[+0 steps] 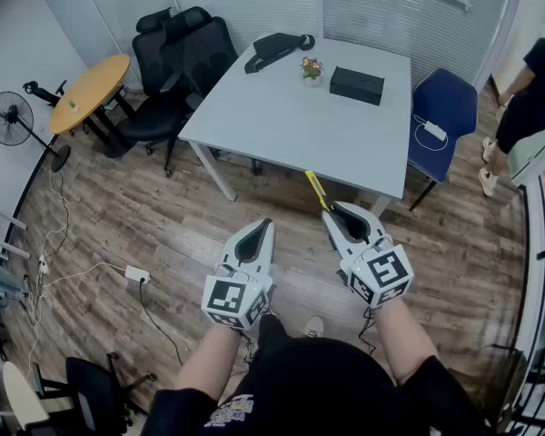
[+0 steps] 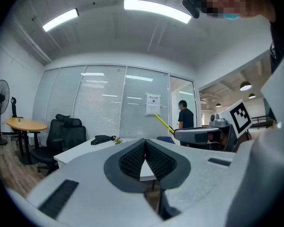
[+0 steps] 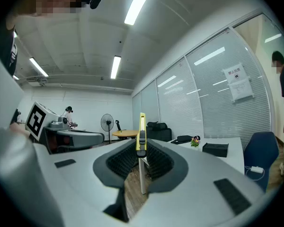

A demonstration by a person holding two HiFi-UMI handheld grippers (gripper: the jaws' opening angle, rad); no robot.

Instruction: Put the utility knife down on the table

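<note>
Floor (image 1: 163, 216): wood planks, under everything.
Surface (image 1: 291, 125): white, rectangular, ahead of both hand-held grippers.
Black office chairs (image 1: 177, 62): at the surface's far left corner.
Blue chair (image 1: 445, 107): at the surface's right side.
Person (image 1: 531, 89): standing at the far right, well apart from the surface.
Left hand-held gripper (image 2: 145, 143): jaws pressed together with nothing between them, held above the floor short of the surface.
Right hand-held gripper (image 3: 141, 148): jaws clamped on the utility knife, just beside the left one.
Black bag (image 1: 277, 45): lying at the surface's far edge.
Black box (image 1: 356, 84): on the surface, toward its far right.
Utility knife (image 1: 316, 189): yellow, sticking out past the right jaw tips, in the air, its far end showing against the surface's near edge.
Flower pot (image 1: 312, 68): on the surface, between bag and box.
</note>
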